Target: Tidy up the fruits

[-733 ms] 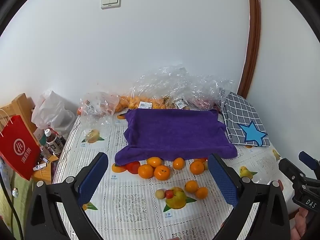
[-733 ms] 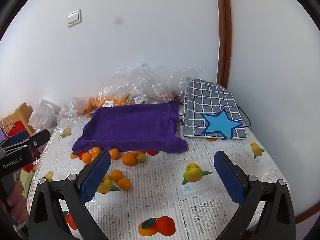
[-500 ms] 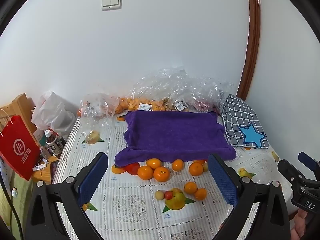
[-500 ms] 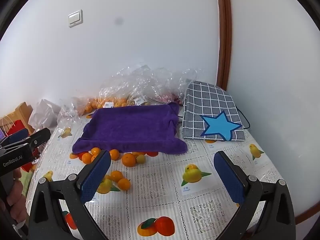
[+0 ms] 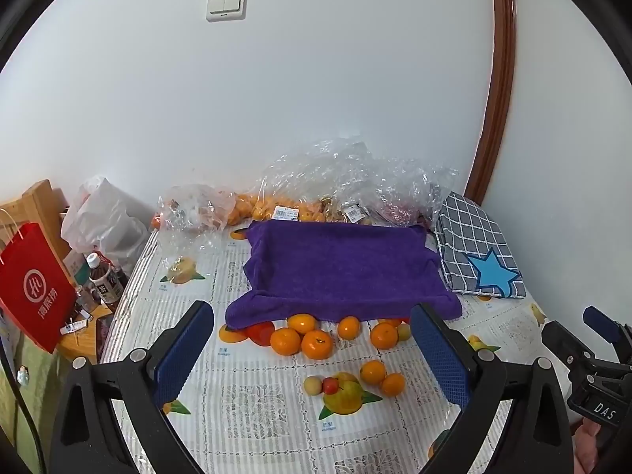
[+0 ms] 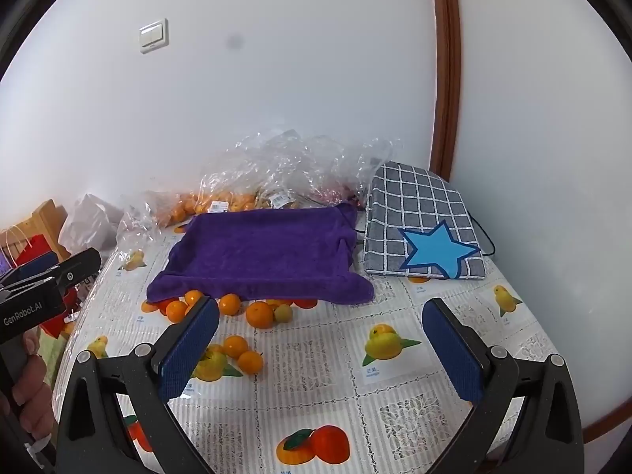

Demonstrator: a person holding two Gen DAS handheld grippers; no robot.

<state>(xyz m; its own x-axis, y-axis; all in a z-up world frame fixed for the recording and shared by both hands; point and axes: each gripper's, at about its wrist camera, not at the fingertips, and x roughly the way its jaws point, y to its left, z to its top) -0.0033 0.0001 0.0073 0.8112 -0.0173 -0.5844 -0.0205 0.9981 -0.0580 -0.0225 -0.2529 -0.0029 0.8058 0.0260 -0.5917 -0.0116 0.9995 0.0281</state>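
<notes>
Left wrist view: left gripper [image 5: 312,347] spread wide, nothing between the blue pads, hovering above the table [image 5: 252,407]. Tablecloth w/ printed fruit pics and lace-pattern squares. Purple towel [image 5: 339,272] spread mid-table, front edge draped over some fruit. Loose oranges [image 5: 316,343] in a row just in front of towel edge, a red fruit [image 5: 261,331] half under its left corner. Two more oranges [image 5: 382,377] nearer, beside a small pale fruit [image 5: 313,385] and a tiny red one [image 5: 331,384], lying on a printed mango pic. Clear plastic bags [image 5: 347,181] w/ more oranges piled against the white wall [image 5: 316,98] behind towel. Grey checked pouch w/ blue star [image 5: 480,260] right of towel. Light switch [image 5: 225,4] high on wall, brown door frame [image 5: 499,79] at right. Off table's left edge: red paper bag [image 5: 33,288], bottle [image 5: 104,282], white plastic bag [image 5: 104,221]. Right gripper [image 5: 592,355] at right edge, side-on; can't tell its state here.

Right wrist view: right gripper [image 6: 320,351] also spread wide, empty, over table's near-right part. Towel [image 6: 260,252] ahead-left, oranges [image 6: 258,314] along its front edge, two [image 6: 243,353] nearer left pad. Star pouch [image 6: 422,233] right of towel, near the corner. Left gripper body [image 6: 43,288] at left edge, held in hand [image 6: 27,391].
</notes>
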